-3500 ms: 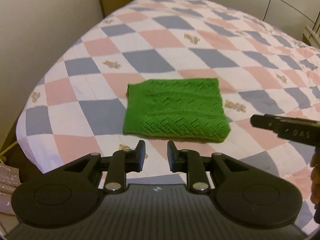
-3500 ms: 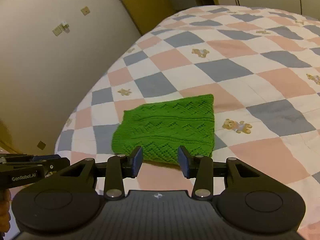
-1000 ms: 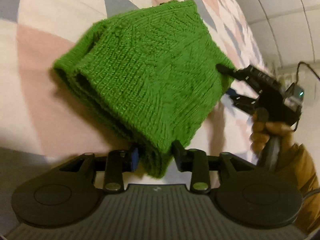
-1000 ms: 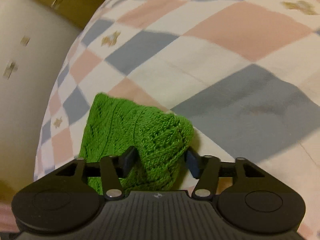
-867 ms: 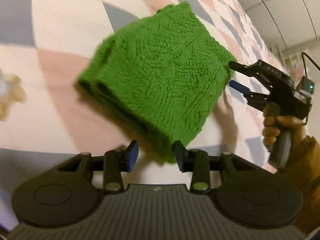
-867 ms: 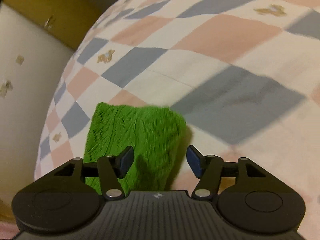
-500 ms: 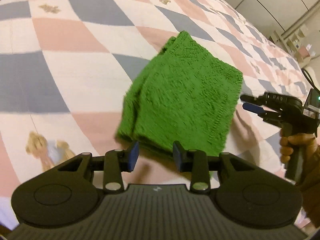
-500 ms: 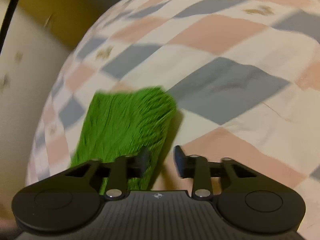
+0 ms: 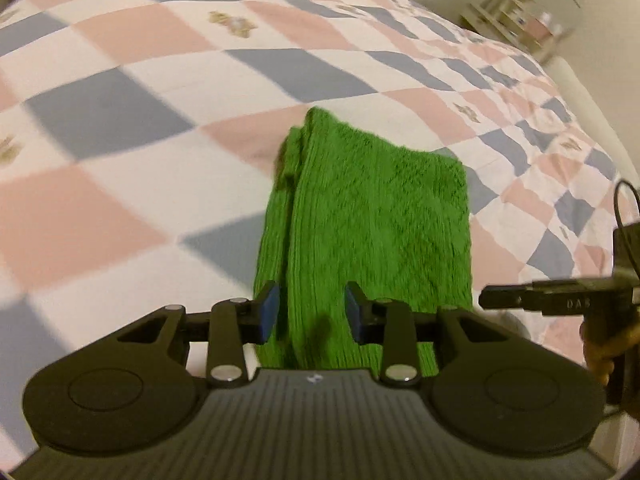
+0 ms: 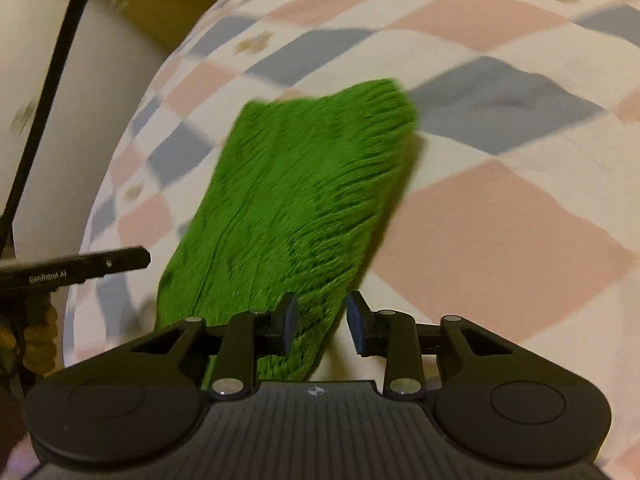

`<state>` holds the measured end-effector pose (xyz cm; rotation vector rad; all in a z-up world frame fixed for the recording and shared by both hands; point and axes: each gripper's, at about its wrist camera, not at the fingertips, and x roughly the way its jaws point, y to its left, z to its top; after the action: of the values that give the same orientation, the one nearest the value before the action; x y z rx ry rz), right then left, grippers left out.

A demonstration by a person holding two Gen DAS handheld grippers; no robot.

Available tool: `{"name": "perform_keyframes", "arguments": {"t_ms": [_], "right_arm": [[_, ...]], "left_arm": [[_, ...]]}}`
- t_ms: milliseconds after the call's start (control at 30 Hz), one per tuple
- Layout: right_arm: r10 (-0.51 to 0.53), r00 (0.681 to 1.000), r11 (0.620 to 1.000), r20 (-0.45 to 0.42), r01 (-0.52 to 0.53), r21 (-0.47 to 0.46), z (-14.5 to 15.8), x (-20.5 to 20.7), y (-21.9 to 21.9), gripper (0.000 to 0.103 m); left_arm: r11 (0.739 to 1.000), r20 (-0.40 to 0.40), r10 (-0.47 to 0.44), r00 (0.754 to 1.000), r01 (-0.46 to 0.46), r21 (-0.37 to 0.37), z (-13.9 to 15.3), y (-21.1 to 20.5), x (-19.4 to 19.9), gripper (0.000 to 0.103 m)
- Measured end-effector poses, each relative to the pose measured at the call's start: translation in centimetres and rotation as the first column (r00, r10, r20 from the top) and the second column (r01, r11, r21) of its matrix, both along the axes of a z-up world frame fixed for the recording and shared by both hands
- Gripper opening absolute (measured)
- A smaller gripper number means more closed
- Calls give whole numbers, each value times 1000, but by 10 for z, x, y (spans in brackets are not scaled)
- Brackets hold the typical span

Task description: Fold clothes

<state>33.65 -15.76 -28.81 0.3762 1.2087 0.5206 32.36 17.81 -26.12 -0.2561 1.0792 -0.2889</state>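
Folded green knit (image 9: pixel 372 220) on checked quilt (image 9: pixel 120 128); left gripper (image 9: pixel 312 314) and right gripper (image 10: pixel 320 320) parted, seemingly unclamped

**Hidden, cropped and blurred**

Near end of the green knit garment (image 9: pixel 372 236) covered by the left gripper (image 9: pixel 312 314) body; stitch pattern smeared by motion blur. In the right wrist view, same garment (image 10: pixel 296 200) streaked, near edge lost behind the right gripper (image 10: pixel 320 316). Cloth seen between both pairs of fingers, contact impossible to judge. Shelf (image 9: pixel 520 8) at top right too blurred to read. Hand (image 9: pixel 600 344) cut off at the right edge. Bedspread (image 10: pixel 500 220) prints reduced to smudges.
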Motion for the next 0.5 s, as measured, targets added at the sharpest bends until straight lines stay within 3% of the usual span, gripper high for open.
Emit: {"name": "perform_keyframes", "arguments": {"t_ms": [200, 233, 267, 300, 433, 500], "right_arm": [[-218, 976, 976, -3, 218, 20, -5, -4, -1, 41], [-245, 969, 969, -2, 245, 17, -7, -6, 0, 42], [-271, 963, 963, 0, 271, 16, -8, -7, 2, 42], [-290, 957, 957, 6, 290, 15, -9, -8, 4, 41], [-342, 938, 939, 64, 344, -18, -4, -11, 14, 41], [-337, 938, 940, 83, 341, -31, -4, -9, 21, 40]], "left_arm": [[994, -67, -84, 994, 79, -80, -35, 4, 63, 32], [993, -82, -94, 992, 88, -76, -43, 3, 70, 27], [992, -92, -107, 990, 100, -80, -49, 2, 73, 13], [989, -98, -117, 988, 108, -97, -52, 3, 75, 8], [986, 36, -143, 989, 146, -84, -28, 12, 56, 5], [986, 61, -141, 988, 145, -76, -22, 22, 46, 5]]}}
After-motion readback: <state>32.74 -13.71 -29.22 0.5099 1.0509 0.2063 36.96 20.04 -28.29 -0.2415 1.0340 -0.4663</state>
